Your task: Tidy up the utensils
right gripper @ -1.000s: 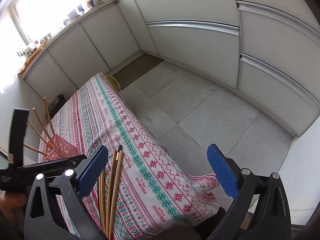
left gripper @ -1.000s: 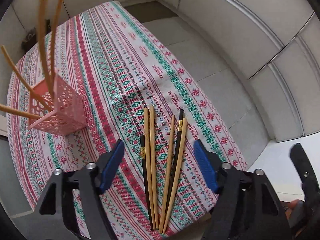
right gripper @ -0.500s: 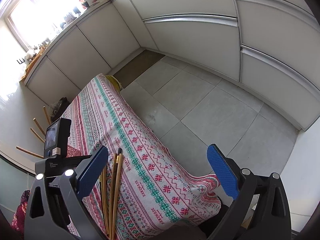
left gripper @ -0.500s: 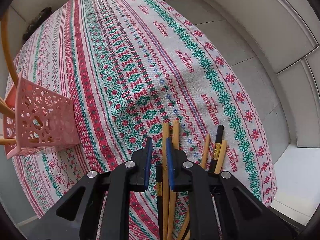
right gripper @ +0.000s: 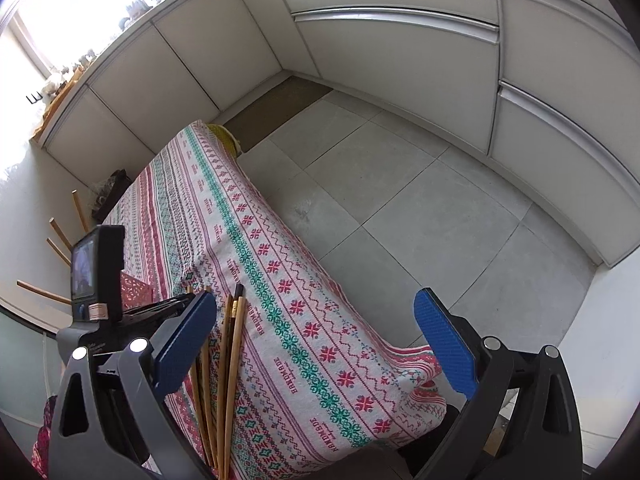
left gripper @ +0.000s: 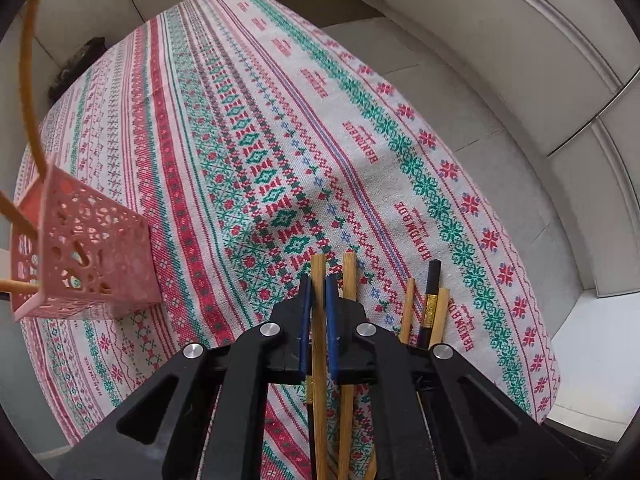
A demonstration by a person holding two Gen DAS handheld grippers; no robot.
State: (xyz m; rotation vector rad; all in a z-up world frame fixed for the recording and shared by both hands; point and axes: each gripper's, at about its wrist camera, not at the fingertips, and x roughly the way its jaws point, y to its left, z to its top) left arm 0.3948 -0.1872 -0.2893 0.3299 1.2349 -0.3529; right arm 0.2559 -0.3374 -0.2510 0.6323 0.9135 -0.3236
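Chopsticks [left gripper: 408,312] lie bunched at the near edge of the patterned woven tablecloth [left gripper: 256,128], and your left gripper [left gripper: 316,312] has just closed its blue pads on one pale wooden chopstick [left gripper: 319,280] among them. Several sticks already lean in the pink perforated holder [left gripper: 86,256] to the left, so the job looks partly done; slim bamboo ones and a black gold-banded chopstick [left gripper: 430,300] remain. Your right gripper [right gripper: 320,344] hangs wide apart, empty
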